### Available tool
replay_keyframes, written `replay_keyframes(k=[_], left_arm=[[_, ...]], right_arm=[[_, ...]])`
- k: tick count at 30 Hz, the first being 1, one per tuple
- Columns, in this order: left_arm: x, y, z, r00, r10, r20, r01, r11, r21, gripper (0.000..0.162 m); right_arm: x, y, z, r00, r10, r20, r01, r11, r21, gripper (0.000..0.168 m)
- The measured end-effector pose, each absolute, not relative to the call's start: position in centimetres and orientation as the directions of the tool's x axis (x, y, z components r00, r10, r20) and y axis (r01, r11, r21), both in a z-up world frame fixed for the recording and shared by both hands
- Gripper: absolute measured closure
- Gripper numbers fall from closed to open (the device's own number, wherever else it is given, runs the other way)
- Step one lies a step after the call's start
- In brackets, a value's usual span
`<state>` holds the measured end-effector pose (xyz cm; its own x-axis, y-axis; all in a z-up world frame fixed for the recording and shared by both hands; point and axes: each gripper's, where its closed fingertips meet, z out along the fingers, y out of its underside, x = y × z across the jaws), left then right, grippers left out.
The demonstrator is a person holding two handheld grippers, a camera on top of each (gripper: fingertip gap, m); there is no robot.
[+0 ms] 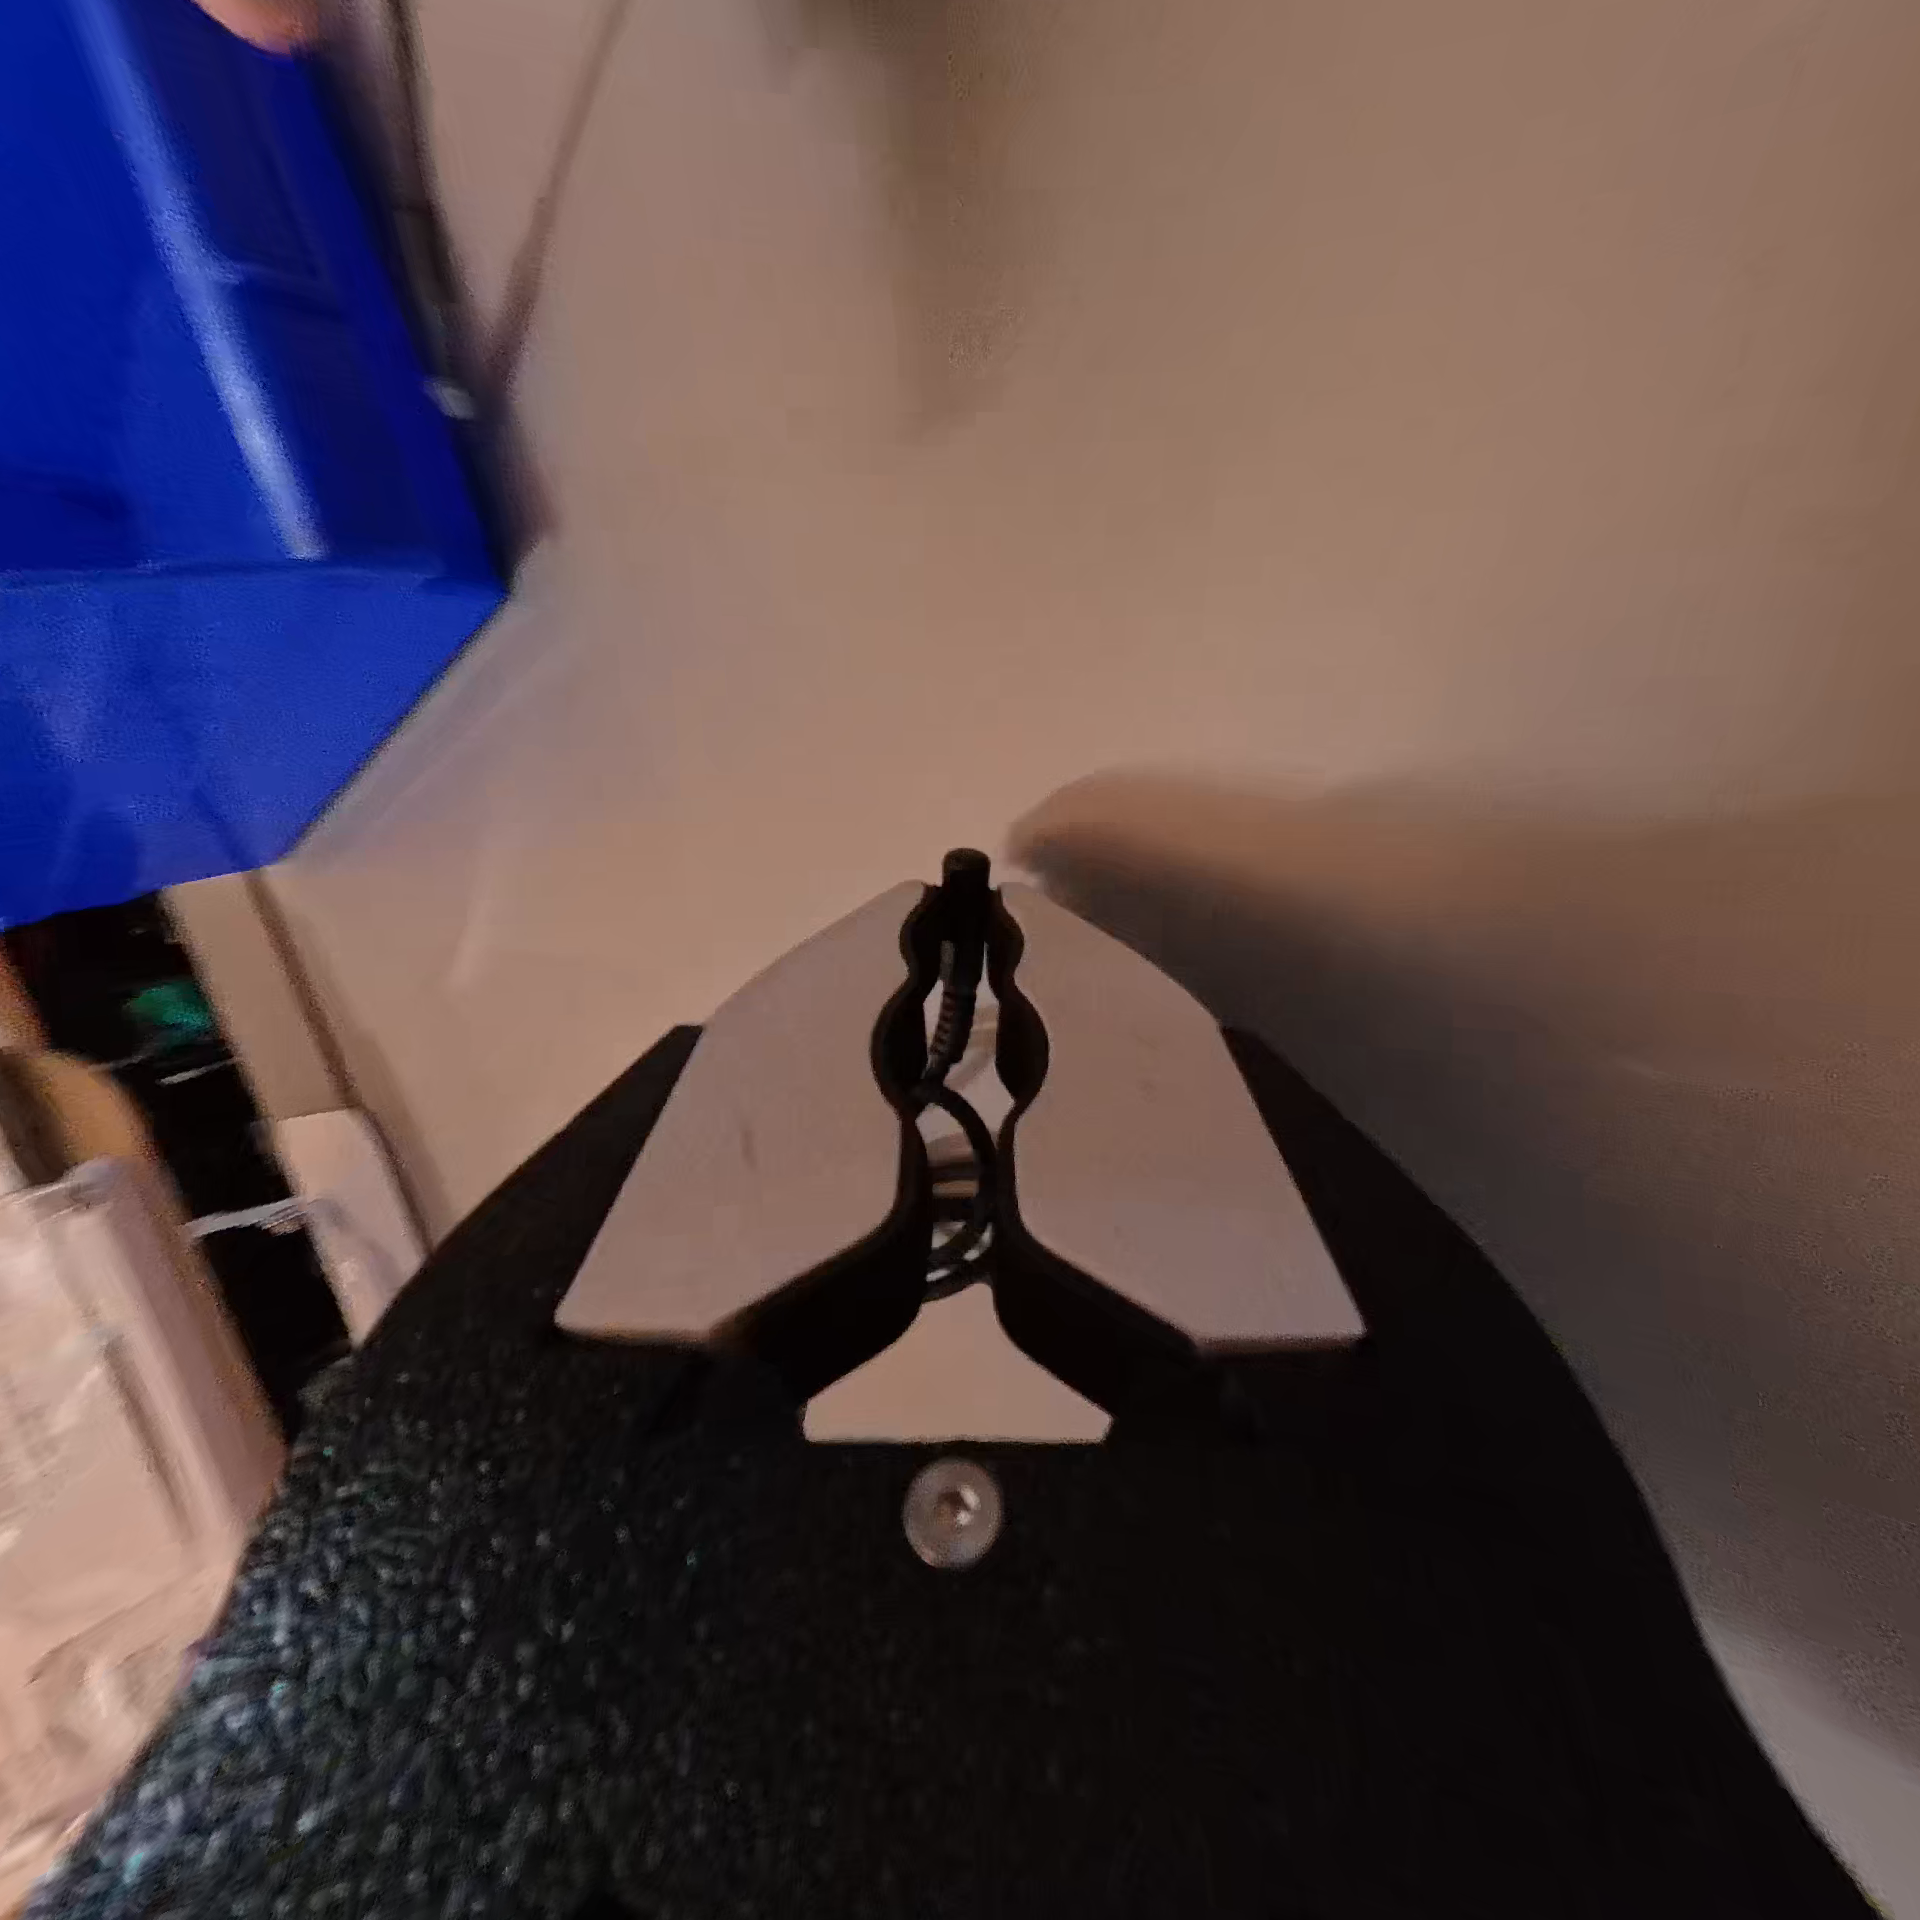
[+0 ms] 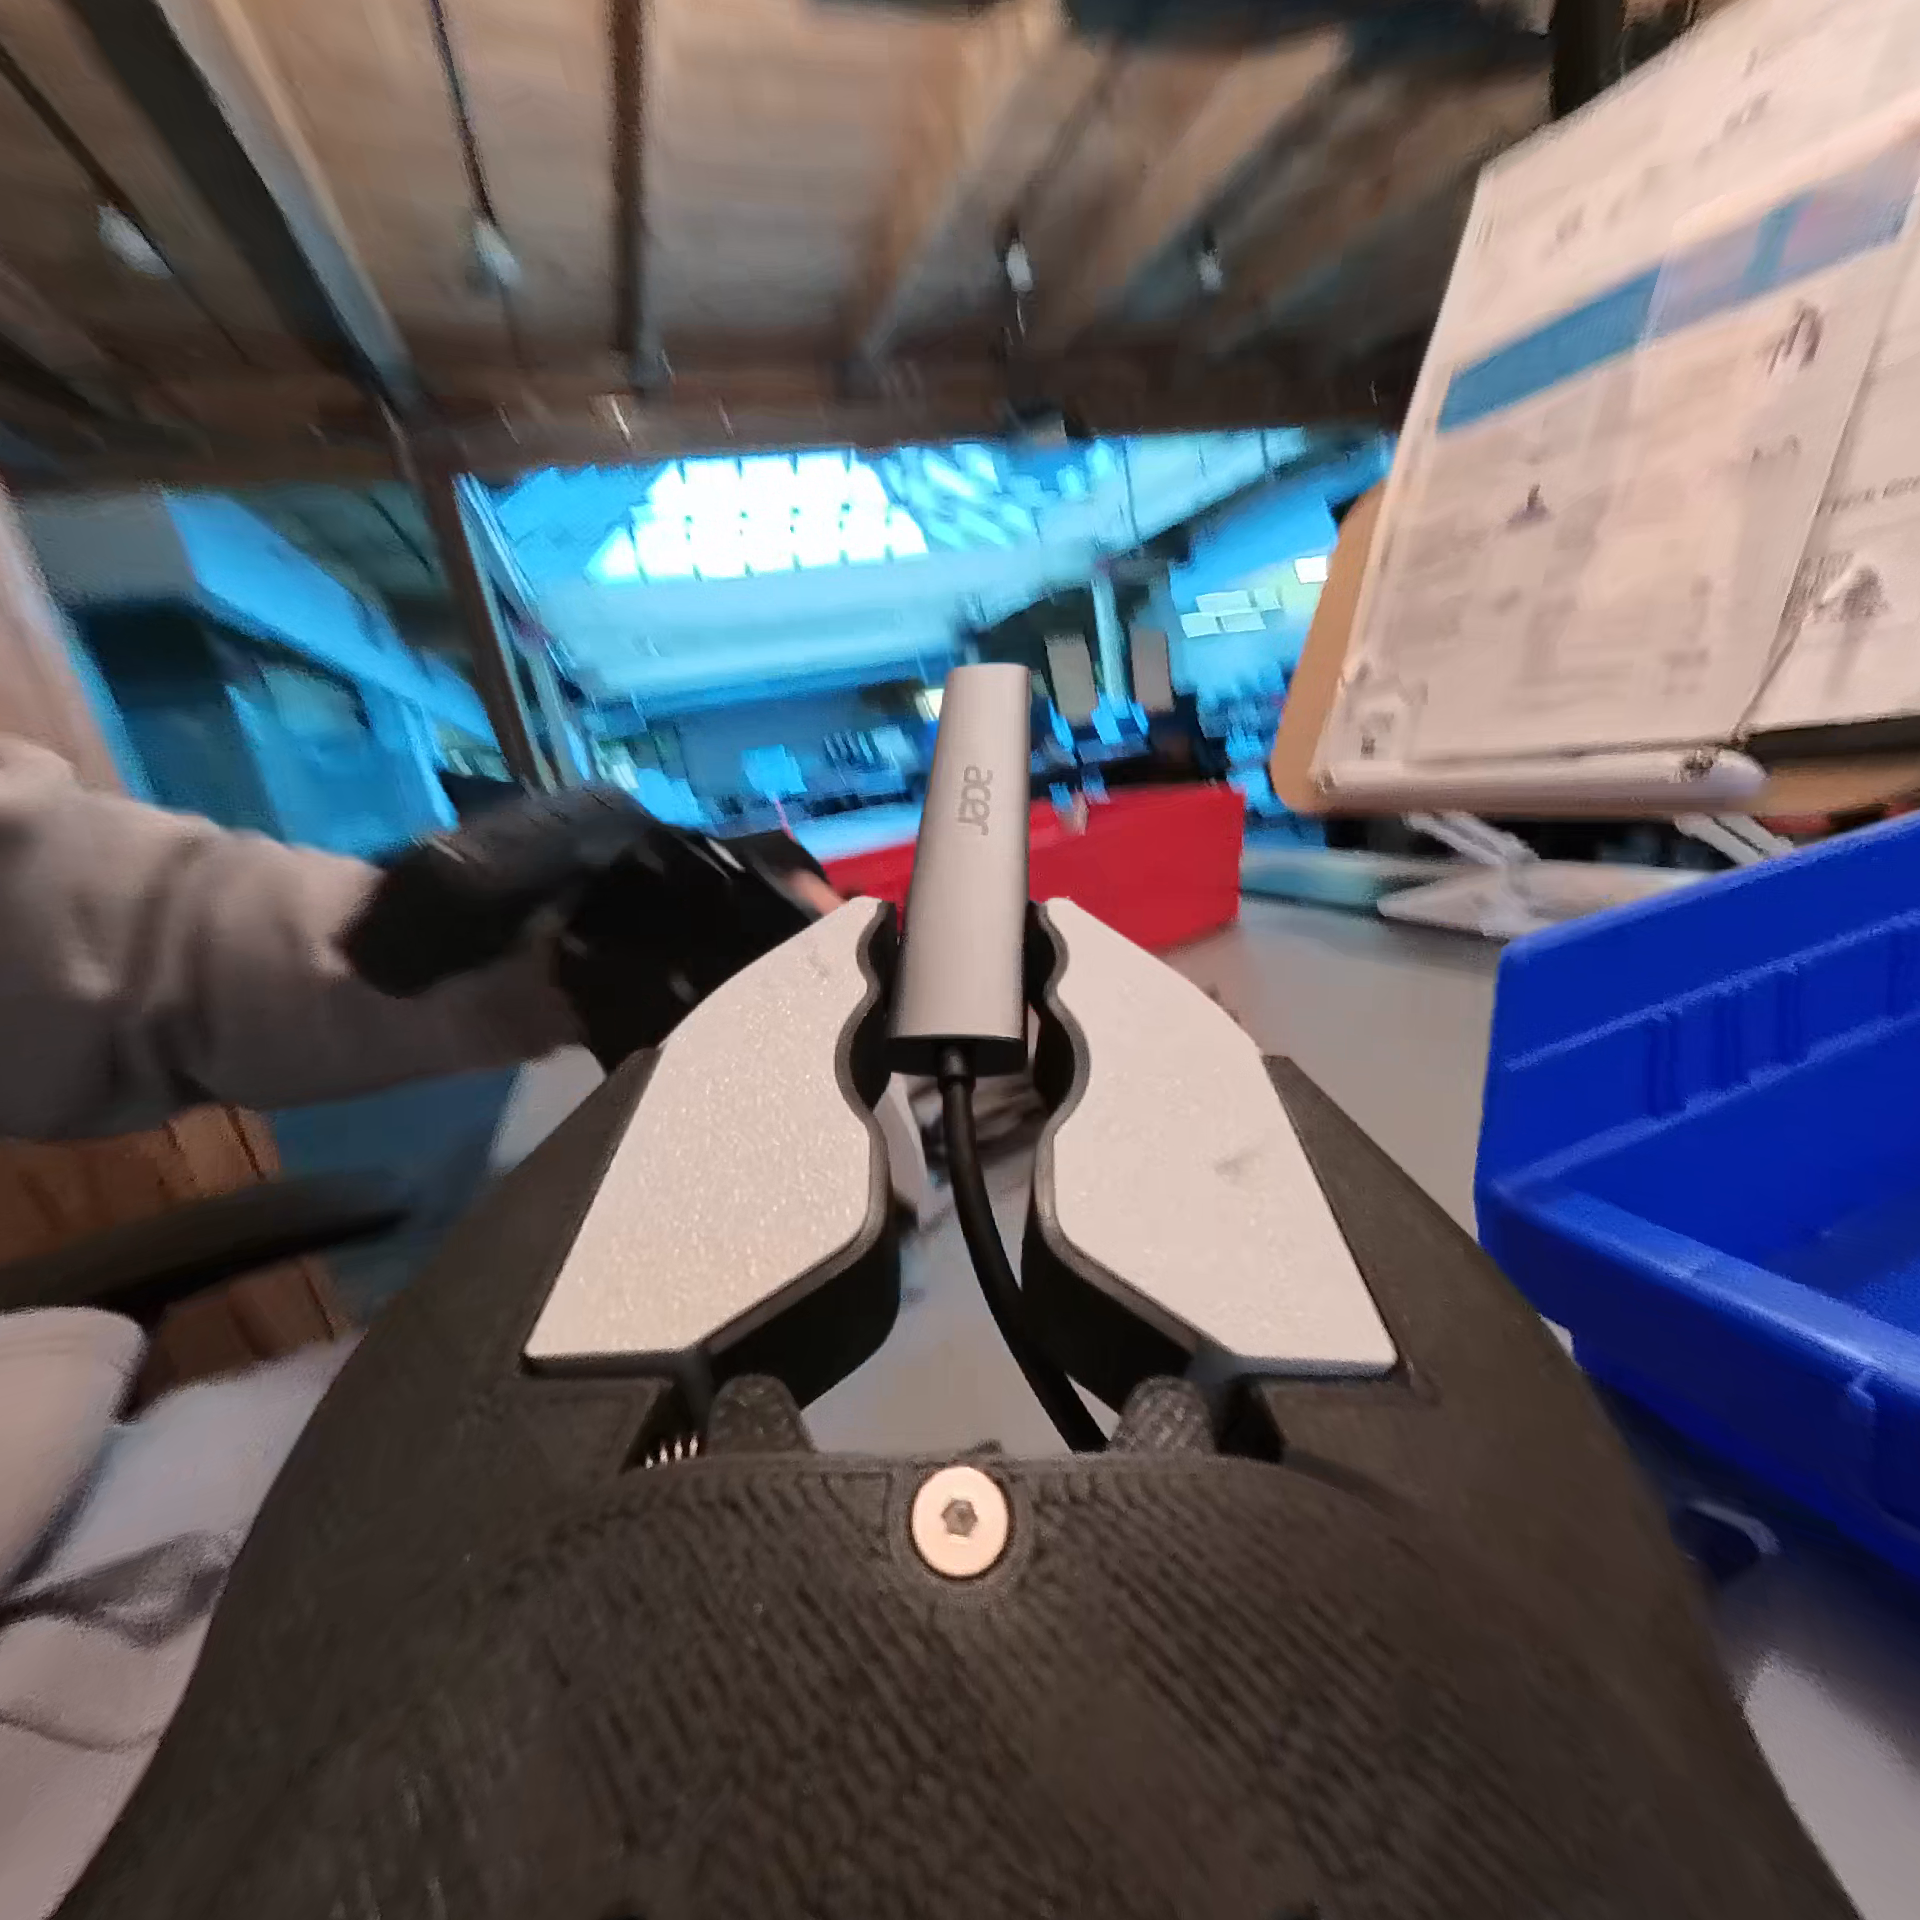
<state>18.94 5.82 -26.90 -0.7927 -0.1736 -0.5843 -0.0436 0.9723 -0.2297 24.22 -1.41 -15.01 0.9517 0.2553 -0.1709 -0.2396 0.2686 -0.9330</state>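
My left gripper is shut on the black plug end of a cable, whose ribbed strain relief runs back between the pads, over a pale table top. My right gripper is shut on a slim grey metal adapter that sticks out forward and upward past the fingertips. Its black cable runs back between the jaws. The left gripper shows blurred at mid-left in the right wrist view, held by an arm in a grey sleeve.
A blue plastic bin stands at upper left in the left wrist view and at right in the right wrist view. A red bin stands behind the adapter. A stand with printed sheets is at upper right. Clear bags lie at lower left.
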Motion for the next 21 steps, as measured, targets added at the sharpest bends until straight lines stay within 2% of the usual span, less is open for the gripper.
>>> replay_keyframes(k=[1, 4, 6, 8, 10, 13, 17, 21], left_arm=[[19.3, 6.0, -26.0, -0.746, -0.179, -0.642, -0.041, 0.974, -0.224, 0.155], [19.7, 6.6, -23.0, -0.565, -0.179, -0.805, -0.042, 0.981, -0.189, 0.154], [19.5, 7.1, -21.1, -0.434, -0.123, -0.893, -0.047, 0.992, -0.113, 0.154], [19.0, 7.5, -19.6, -0.305, -0.064, -0.950, -0.075, 0.996, -0.043, 0.155], [18.3, 7.5, -18.7, -0.207, -0.048, -0.977, -0.097, 0.995, -0.028, 0.155], [17.6, 7.8, -18.3, -0.146, 0.001, -0.989, -0.122, 0.992, 0.019, 0.155], [17.2, 8.3, -18.4, -0.131, 0.070, -0.989, -0.119, 0.989, 0.085, 0.155], [17.0, 9.8, -17.6, -0.071, -0.002, -0.997, -0.154, 0.988, 0.009, 0.155]], right_arm=[[23.8, -0.9, -15.3, 0.956, 0.250, -0.154, -0.214, 0.230, -0.949, 0.145], [23.2, 0.6, -16.5, 0.969, 0.212, -0.125, -0.152, 0.116, -0.982, 0.144], [23.2, 1.1, -16.9, 0.975, 0.190, -0.116, -0.133, 0.077, -0.988, 0.144], [23.3, 1.3, -17.1, 0.976, 0.176, -0.126, -0.138, 0.057, -0.989, 0.144], [23.5, 1.5, -17.3, 0.968, 0.193, -0.162, -0.171, 0.030, -0.985, 0.144], [23.0, 1.7, -17.5, 0.957, 0.231, -0.173, -0.179, 0.004, -0.984, 0.144], [22.1, 2.4, -19.0, 0.956, 0.236, -0.173, -0.148, -0.121, -0.982, 0.144], [21.1, 2.9, -20.0, 0.947, 0.272, -0.168, -0.116, -0.199, -0.973, 0.144]])
